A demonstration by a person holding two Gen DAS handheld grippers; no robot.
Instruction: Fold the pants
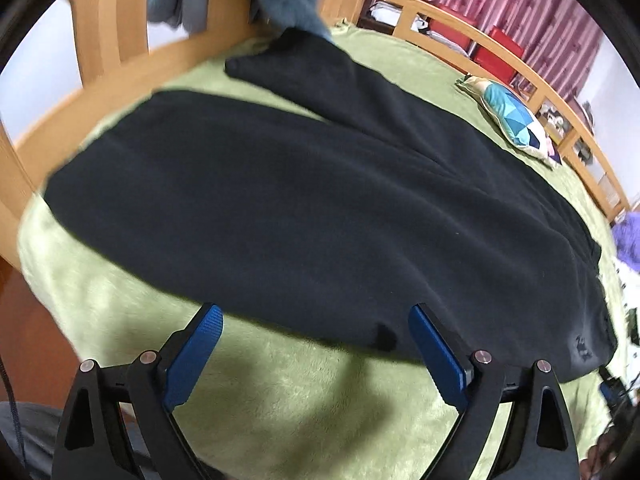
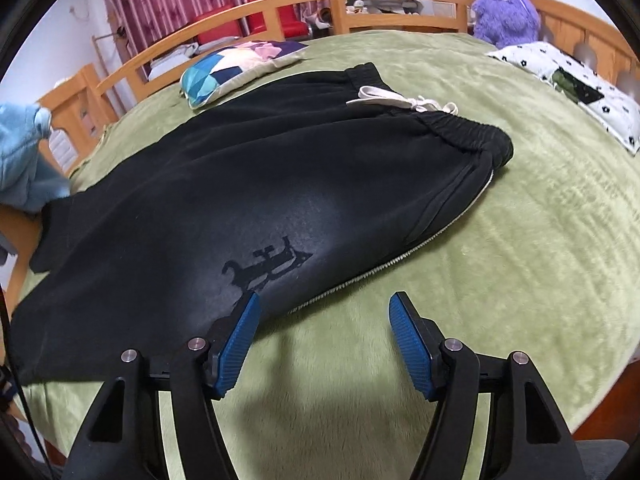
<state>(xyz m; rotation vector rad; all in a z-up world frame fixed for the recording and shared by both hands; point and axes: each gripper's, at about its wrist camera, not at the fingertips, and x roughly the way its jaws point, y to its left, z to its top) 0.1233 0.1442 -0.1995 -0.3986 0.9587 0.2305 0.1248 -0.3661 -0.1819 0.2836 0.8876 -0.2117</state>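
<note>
Black sweatpants [image 1: 288,200] lie spread flat across a green blanket [image 1: 304,376], legs running to the far left. In the right wrist view the pants [image 2: 240,184] show their elastic waistband with a white drawstring [image 2: 400,100] at the far right and a dark printed figure [image 2: 266,266] on the thigh. My left gripper [image 1: 316,316] is open and empty, just above the near edge of a leg. My right gripper [image 2: 324,300] is open and empty at the near hip edge, its left finger [image 2: 240,332] over the fabric.
A wooden bed frame [image 2: 280,4] rings the blanket. A blue patterned cushion [image 2: 224,68] lies beyond the pants. A purple plush toy [image 2: 506,14] and a white patterned pillow [image 2: 580,84] sit at the far right. A light blue plush [image 2: 20,156] lies by the leg ends.
</note>
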